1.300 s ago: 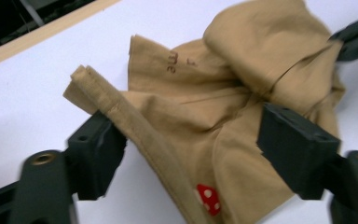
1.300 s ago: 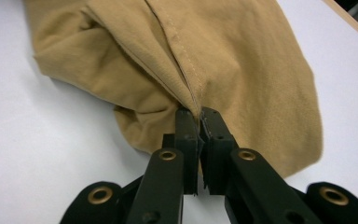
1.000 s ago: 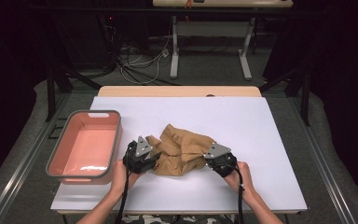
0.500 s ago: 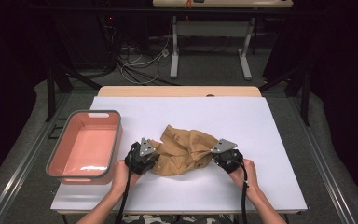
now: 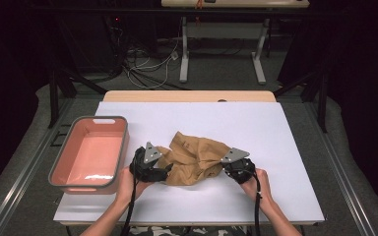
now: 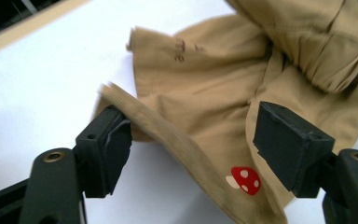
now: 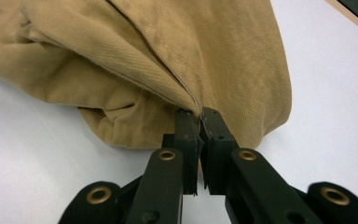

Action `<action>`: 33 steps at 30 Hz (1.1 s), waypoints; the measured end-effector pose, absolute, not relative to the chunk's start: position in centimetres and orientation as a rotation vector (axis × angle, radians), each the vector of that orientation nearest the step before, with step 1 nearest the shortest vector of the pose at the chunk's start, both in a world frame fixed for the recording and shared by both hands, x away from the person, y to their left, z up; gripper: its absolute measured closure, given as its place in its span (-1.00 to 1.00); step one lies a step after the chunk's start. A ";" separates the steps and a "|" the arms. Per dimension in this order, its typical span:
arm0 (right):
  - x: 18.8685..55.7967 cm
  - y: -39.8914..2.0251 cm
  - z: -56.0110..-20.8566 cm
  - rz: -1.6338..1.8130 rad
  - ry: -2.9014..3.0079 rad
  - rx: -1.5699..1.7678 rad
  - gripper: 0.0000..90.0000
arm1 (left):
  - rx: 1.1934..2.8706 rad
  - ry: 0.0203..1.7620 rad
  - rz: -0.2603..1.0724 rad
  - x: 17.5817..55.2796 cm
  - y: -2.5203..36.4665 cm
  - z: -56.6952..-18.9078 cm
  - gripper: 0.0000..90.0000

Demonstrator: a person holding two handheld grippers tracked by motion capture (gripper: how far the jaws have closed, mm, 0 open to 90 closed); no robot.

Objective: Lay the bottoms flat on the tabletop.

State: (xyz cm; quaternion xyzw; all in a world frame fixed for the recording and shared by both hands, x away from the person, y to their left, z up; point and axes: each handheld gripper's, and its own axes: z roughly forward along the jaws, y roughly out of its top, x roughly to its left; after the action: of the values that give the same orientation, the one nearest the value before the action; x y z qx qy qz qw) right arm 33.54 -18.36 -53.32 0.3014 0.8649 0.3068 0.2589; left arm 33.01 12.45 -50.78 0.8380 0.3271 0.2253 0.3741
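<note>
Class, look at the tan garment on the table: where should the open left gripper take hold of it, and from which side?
Grip the ribbed hem beside the mushroom patch, coming in low from the garment's left: that folded band stands proud between the left gripper's open jaws.

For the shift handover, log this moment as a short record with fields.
work surface: white table
garment: crumpled tan cloth with a red mushroom mark, near the table's front edge
left hand-held gripper: jaws just opened, cloth hem lying loose between them, not pinched
right hand-held gripper: shut on a seam of the cloth
bin: pink bin with grey rim, left of the cloth, nothing in it
</note>
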 end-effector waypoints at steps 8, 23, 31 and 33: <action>33.3 -18.2 -53.1 0.838 2.343 0.808 0.92 | 2.090 0.816 0.674 31.7 12.4 -49.2 -0.46; 33.4 -17.4 -53.5 0.830 2.385 0.852 0.42 | 2.258 0.805 0.284 33.9 10.7 -54.7 -0.09; 33.9 -17.0 -53.7 0.796 2.374 0.850 0.90 | 2.266 0.753 0.213 33.8 10.0 -55.8 0.55; 34.1 -16.9 -53.6 0.806 2.347 0.847 0.91 | 2.269 0.730 0.215 33.7 9.9 -55.7 0.71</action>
State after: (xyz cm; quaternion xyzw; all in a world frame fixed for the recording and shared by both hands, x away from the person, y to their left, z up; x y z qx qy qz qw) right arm 34.11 -16.88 -53.58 0.3123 0.8650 0.2972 0.2568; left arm 33.72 9.94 -55.68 0.8825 0.2838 0.0835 0.3655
